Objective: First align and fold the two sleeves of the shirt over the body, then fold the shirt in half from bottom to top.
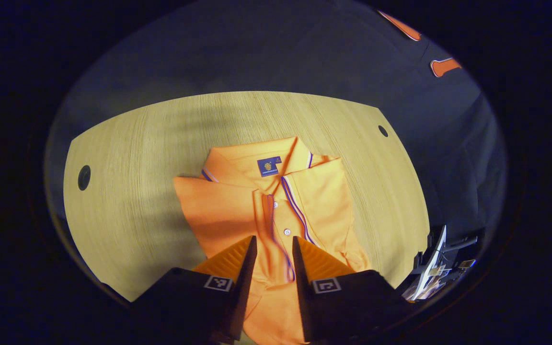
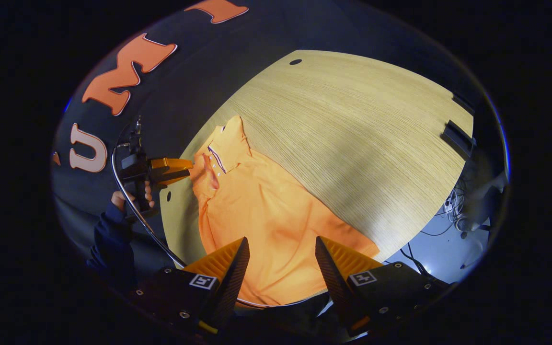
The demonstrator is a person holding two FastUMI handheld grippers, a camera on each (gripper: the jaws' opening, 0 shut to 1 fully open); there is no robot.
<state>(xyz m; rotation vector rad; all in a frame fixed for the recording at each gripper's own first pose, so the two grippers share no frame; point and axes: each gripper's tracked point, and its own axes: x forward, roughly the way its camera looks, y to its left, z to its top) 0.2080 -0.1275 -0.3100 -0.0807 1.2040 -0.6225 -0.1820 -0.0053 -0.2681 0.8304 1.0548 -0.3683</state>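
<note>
Orange shirt (image 1: 266, 206) lies front-up on the wooden table (image 1: 127, 158), collar (image 1: 257, 160) away from me in the left gripper view, placket and buttons running down toward my left gripper (image 1: 274, 268). In the right gripper view the same shirt (image 2: 266, 211) stretches from collar at upper left to hem near my right gripper (image 2: 280, 268).

Left gripper: fingers a narrow gap apart, placket strip showing between them; I cannot tell whether they touch the cloth. From the right gripper view it sits at the shirt's edge near the collar (image 2: 175, 168), held by a hand (image 2: 134, 196) in a dark sleeve (image 2: 110, 235). Right gripper: fingers wide apart over the hem end, holding nothing.

Sleeves look already laid in over the body, the right side visibly doubled over the chest. Judgement: step in hand is the bottom-to-top fold, or a last tidy before it.

To do it well:
- take the hem at both corners, both layers pinched together;
- lift low, carry both sides evenly toward the collar so the tucked sleeves do not slide out;
- land the hem just short of the collar, edges square.

Risk: catching one layer only.
</note>
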